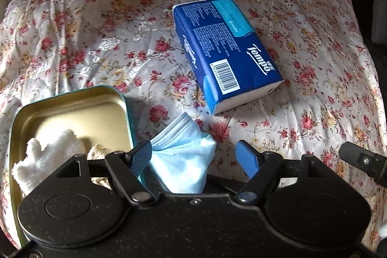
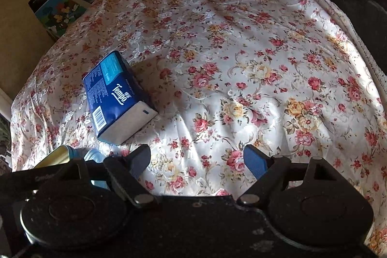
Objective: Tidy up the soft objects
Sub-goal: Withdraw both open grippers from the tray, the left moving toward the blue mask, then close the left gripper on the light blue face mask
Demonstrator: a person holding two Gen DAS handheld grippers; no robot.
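A light blue face mask (image 1: 183,156) lies on the floral bedspread between the wide-apart fingers of my left gripper (image 1: 193,154), touching the left finger; the gripper is open. A teal tin with a gold inside (image 1: 72,110) sits to the left and holds a white fluffy cloth (image 1: 46,156) and a beige cloth (image 1: 99,151). A blue Tempo tissue pack (image 1: 225,52) lies further ahead, and shows in the right wrist view (image 2: 116,96). My right gripper (image 2: 197,158) is open and empty above the bedspread. The tin's corner (image 2: 55,156) and the mask's edge (image 2: 93,155) show at its lower left.
The floral bedspread (image 2: 241,64) covers the bed. A colourful box (image 2: 60,13) stands off the bed's far left edge. Dark objects (image 2: 362,4) line the right side. A tip of the right gripper (image 1: 362,158) shows at the right in the left wrist view.
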